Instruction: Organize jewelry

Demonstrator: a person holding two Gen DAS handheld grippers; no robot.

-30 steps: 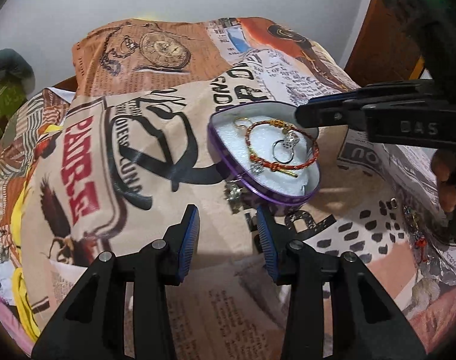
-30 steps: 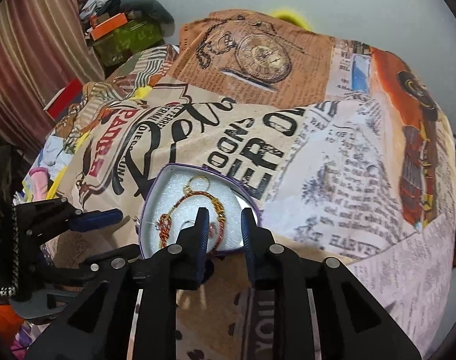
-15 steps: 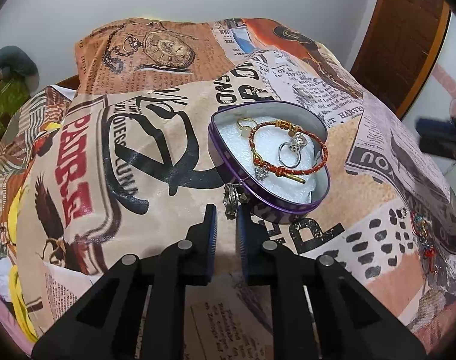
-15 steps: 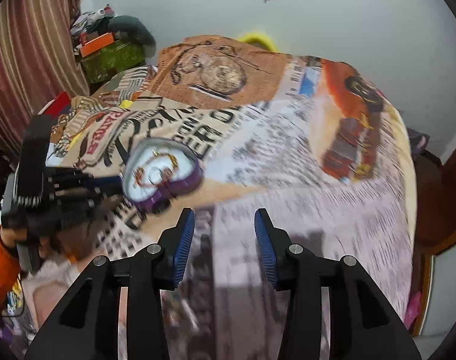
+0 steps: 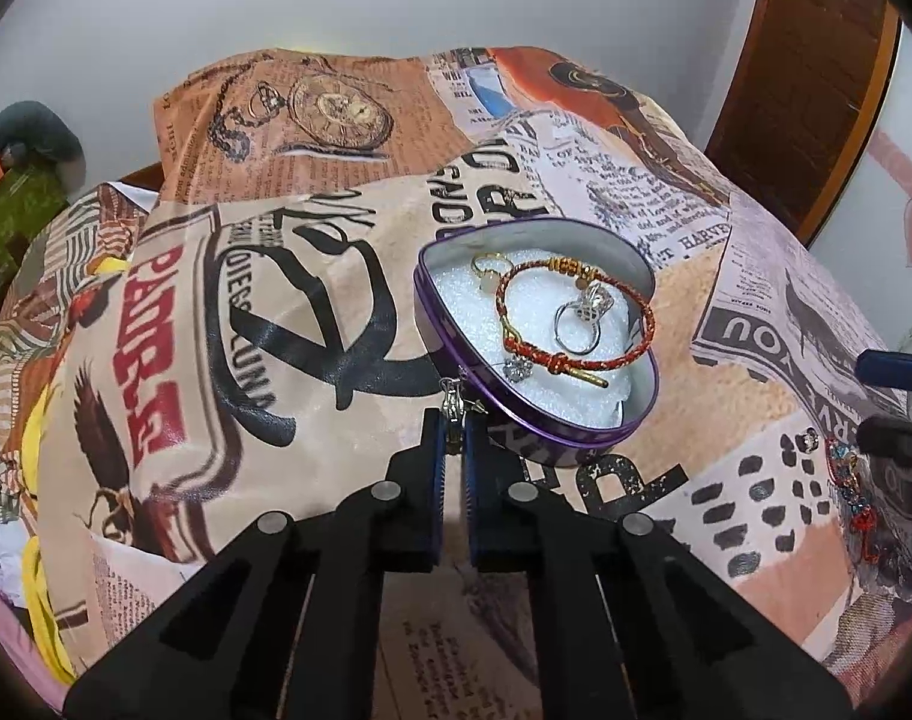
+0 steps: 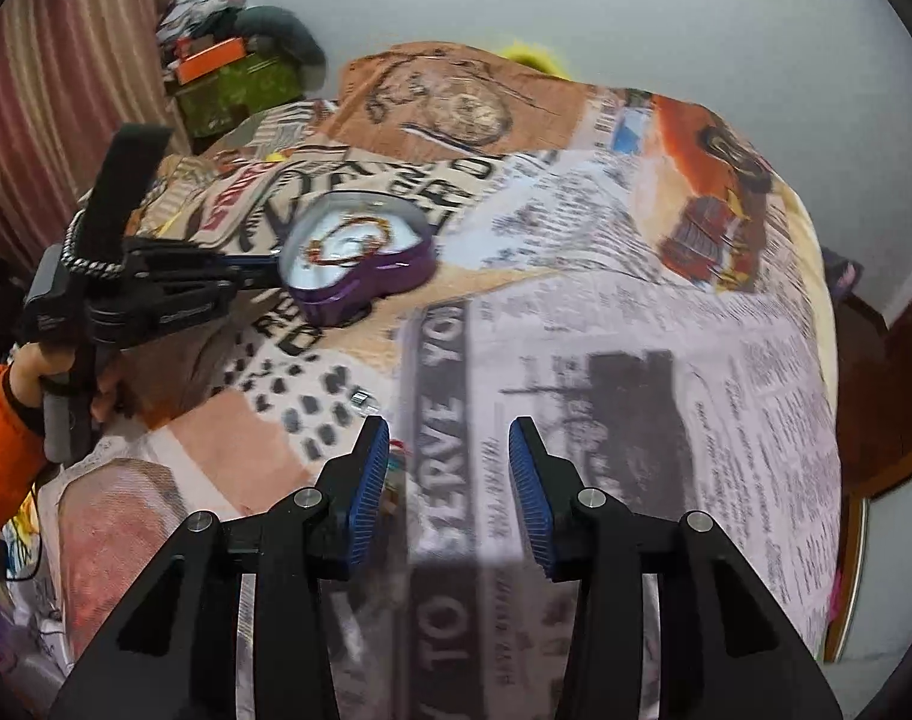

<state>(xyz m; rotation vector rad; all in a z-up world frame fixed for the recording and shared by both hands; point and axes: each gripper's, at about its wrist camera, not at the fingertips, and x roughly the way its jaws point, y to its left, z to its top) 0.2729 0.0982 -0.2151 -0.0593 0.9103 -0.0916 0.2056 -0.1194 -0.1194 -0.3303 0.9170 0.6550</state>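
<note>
on the printed bedspread [image 5: 276, 312], left tongs [image 5: 453, 450] pinch a silver charm [image 5: 452, 405] (right tongs [image 6: 449, 480] spread).

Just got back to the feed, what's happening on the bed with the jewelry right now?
The left gripper is shut on a small silver charm beside the purple heart-shaped tin, which already holds a red bracelet and rings. The right gripper is open and empty over the printed bedspread, near loose jewelry not yet sorted.
</note>
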